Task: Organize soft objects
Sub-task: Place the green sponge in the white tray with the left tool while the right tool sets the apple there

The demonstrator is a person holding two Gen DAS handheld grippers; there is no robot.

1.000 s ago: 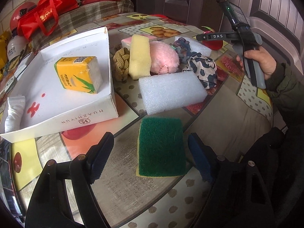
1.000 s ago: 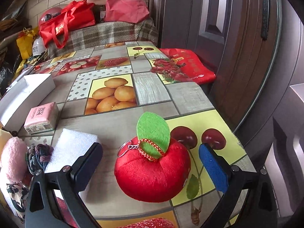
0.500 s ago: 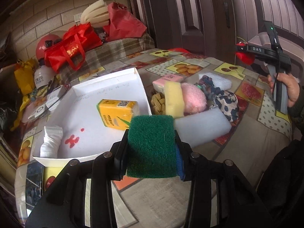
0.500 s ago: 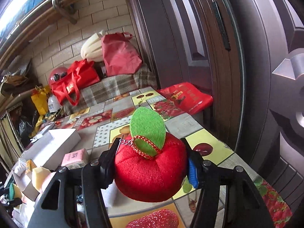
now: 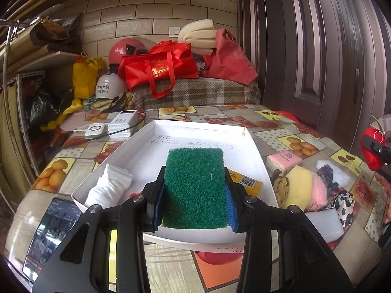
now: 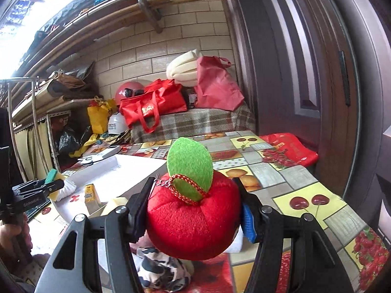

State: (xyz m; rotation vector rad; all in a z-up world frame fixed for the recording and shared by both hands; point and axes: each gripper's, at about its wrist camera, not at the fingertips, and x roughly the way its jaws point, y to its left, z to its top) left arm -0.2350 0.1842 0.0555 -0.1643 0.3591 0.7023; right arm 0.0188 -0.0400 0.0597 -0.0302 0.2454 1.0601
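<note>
From your left wrist camera, your left gripper (image 5: 194, 205) is clamped on a green sponge (image 5: 195, 188), both pads pressing its sides, and it hangs over the near edge of the white box (image 5: 254, 146). Inside that box lie a rolled white cloth (image 5: 110, 188) at the left and a yellow tissue pack (image 5: 246, 183), partly hidden behind the sponge (some handwriting shows on the box floor). Just right of the box, on the table (image 5: 171, 268), sit a pink pack (image 5: 283, 160), a braided brown knot (image 5: 281, 186), a yellow sponge (image 5: 299, 185), a pink puff (image 5: 320, 190), a spotted cloth (image 5: 343, 205) and a white foam block (image 5: 325, 224).

From your right wrist camera, your right gripper (image 6: 195, 213) holds a red plush apple (image 6: 193, 222) squeezed between its pads, lifted above the table. Its green leaf (image 6: 189, 168) stands up. The white box (image 6: 136, 178) lies beyond to the left, with the tissue pack (image 6: 91, 194) inside it. The spotted cloth (image 6: 158, 268) lies below the apple.
</note>
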